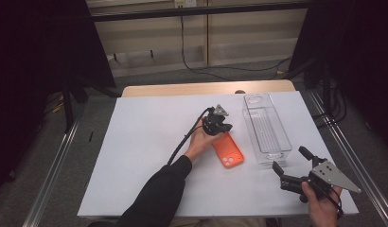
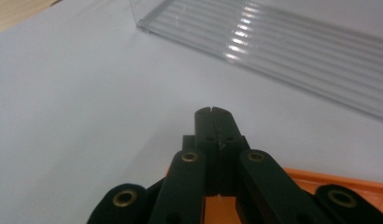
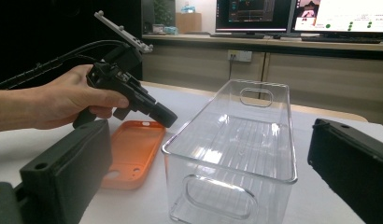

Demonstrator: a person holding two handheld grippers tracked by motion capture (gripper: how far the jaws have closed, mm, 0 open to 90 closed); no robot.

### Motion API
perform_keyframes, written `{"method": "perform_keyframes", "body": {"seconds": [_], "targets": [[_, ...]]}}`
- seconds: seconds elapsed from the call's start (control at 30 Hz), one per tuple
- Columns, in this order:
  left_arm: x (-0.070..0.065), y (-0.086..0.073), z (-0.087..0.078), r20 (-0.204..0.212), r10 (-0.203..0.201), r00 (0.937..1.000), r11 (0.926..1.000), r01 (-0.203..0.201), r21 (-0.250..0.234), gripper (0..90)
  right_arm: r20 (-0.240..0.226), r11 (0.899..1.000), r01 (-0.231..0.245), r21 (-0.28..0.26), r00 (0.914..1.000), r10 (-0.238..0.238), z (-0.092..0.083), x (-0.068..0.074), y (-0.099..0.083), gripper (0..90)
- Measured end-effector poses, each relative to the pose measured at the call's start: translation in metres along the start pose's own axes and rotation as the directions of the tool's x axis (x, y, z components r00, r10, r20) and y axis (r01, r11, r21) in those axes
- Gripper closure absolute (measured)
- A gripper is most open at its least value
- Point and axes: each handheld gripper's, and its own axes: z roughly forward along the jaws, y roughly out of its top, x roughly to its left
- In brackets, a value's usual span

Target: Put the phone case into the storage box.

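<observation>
Phone case (image 1: 228, 151) on the table (image 1: 145, 142), left of bin (image 1: 266, 128)

Even overhead light falls on the white table cover (image 1: 149, 156), which reads bright while the room around it sinks into near black. Shadows under the orange phone case (image 1: 228, 150) are faint and soft. Bright streaks of glare cross the ribbed floor of the clear plastic bin (image 2: 292, 46). The left gripper (image 2: 213, 114) is soft and out of focus near the lens. Monitors beyond the bin (image 3: 236, 140) glow overexposed.
</observation>
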Motion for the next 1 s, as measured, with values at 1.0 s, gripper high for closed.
{"method": "perform_keyframes", "body": {"seconds": [1.0], "targets": [[0.001,-0.019,-0.020,-0.018,-0.015,0.9997,0.9999,0.015,0.000,90.0,-0.003,1.000,-0.001,0.003,1.0000,0.001,0.000,0.000,0.000,0.0]]}}
